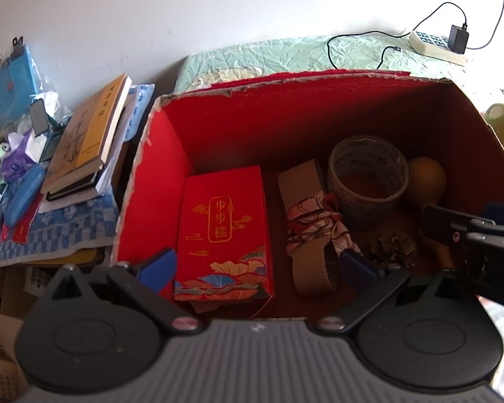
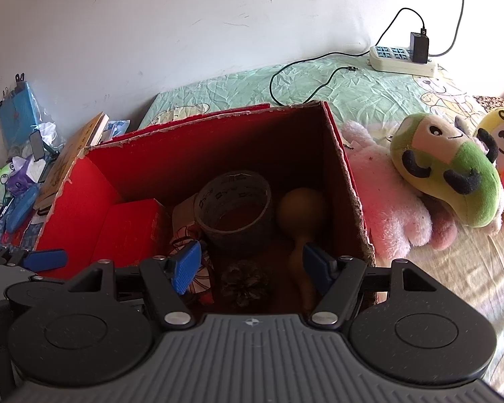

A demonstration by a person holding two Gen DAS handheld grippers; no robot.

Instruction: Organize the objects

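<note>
Left wrist view: left gripper [image 1: 257, 268] spread wide, empty, poised over red cardboard box [image 1: 171, 141].
Box contents: red gift carton [image 1: 223, 231] at left; sandal [image 1: 310, 231] beside it; tape roll [image 1: 368, 174] behind; gourd [image 1: 425, 176] at right; pine cone [image 1: 393, 247] near front.
Left of box: stacked books [image 1: 87, 137].
Right wrist view: right gripper [image 2: 252, 265] spread, empty, above pine cone [image 2: 245, 280], gourd [image 2: 302, 211] and tape roll [image 2: 235, 201].
Right of box: plush toys [image 2: 447, 171] on bedsheet [image 2: 285, 80]; power strip [image 2: 401, 57] beyond.
</note>
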